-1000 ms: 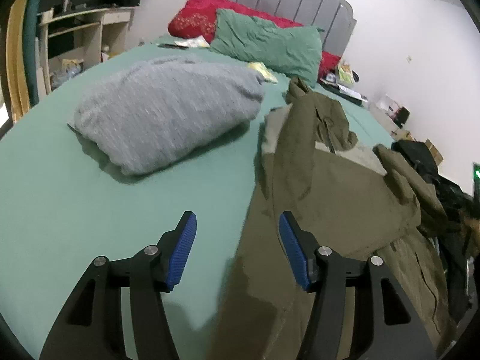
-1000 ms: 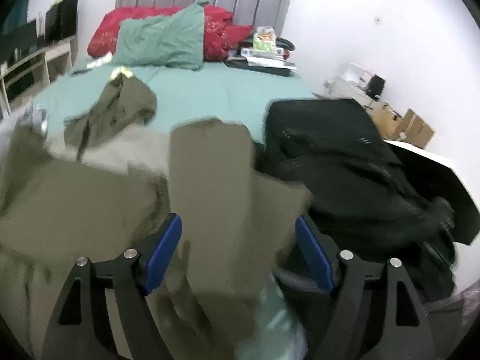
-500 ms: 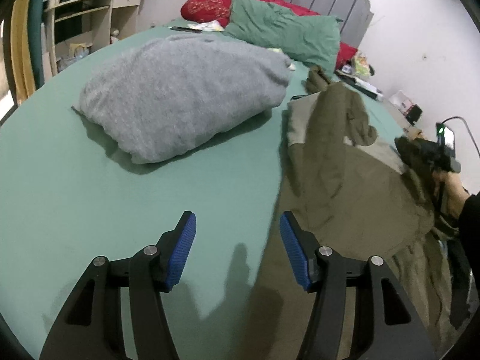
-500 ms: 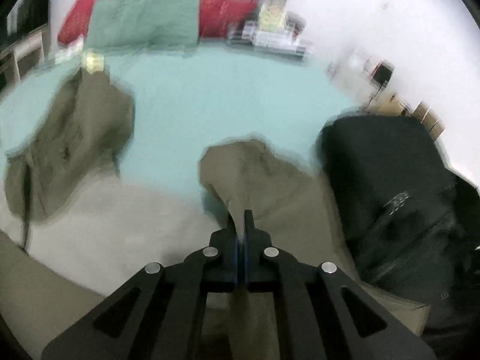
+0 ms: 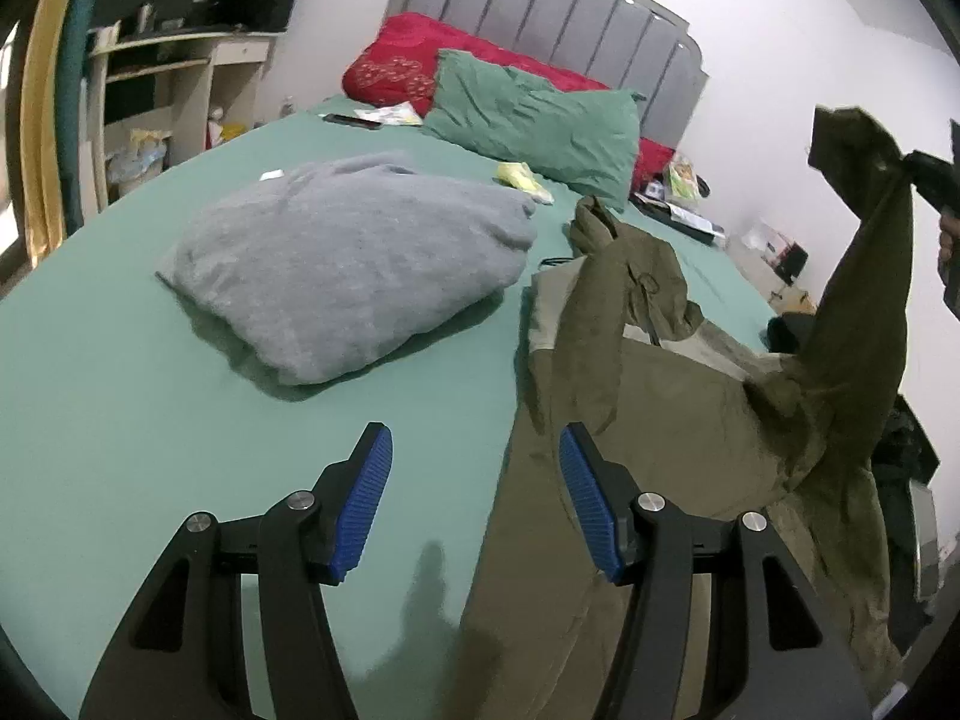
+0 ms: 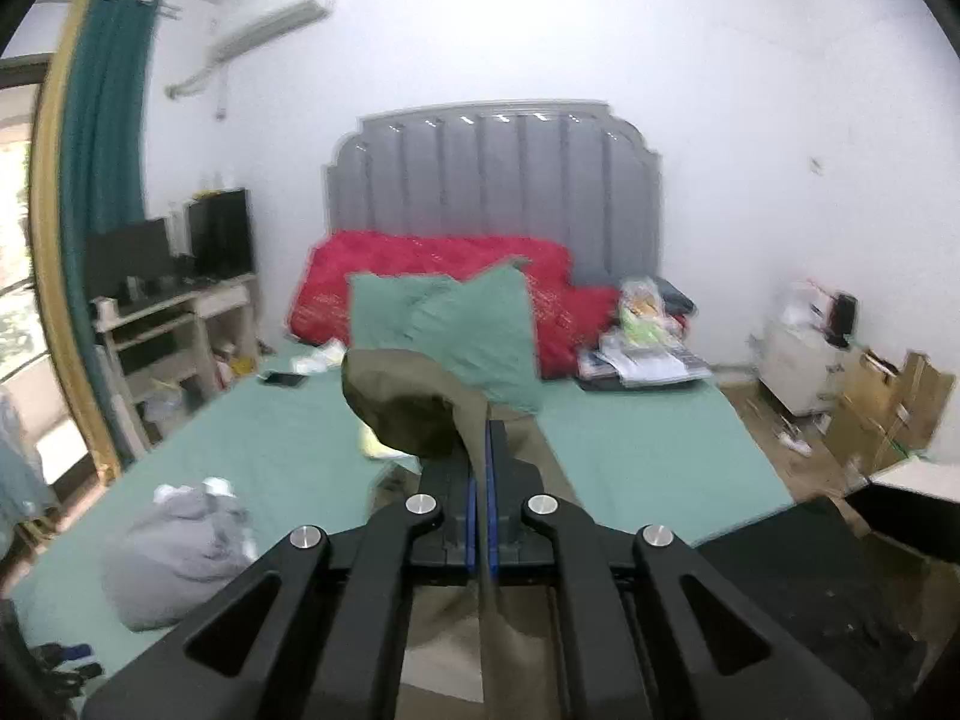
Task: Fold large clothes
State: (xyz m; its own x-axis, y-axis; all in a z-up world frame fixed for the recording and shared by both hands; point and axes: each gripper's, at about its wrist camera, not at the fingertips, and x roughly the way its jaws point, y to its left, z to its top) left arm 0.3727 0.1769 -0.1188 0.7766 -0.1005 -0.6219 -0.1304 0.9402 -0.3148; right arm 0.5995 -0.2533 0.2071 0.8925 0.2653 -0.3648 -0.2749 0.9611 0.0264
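Left gripper (image 5: pixel 475 495), lower centre of frame: blue-padded fingers spread wide, holding nothing, above the teal bedsheet (image 5: pixel 120 372). Right gripper (image 6: pixel 481 483): fingers pressed together on a sleeve of the olive-green fabric jacket (image 5: pixel 678 420), lifted at right of frame; jacket body lies on the bed beside a folded grey fleece garment (image 5: pixel 348 264).

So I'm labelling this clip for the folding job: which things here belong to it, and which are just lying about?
Part of the job:
- olive jacket, sleeve lifted
- right gripper, shut on that sleeve
- left gripper, open over the bed

Lying about:
- grey sweater
- green pillow
- red pillow
- phone
- black garment
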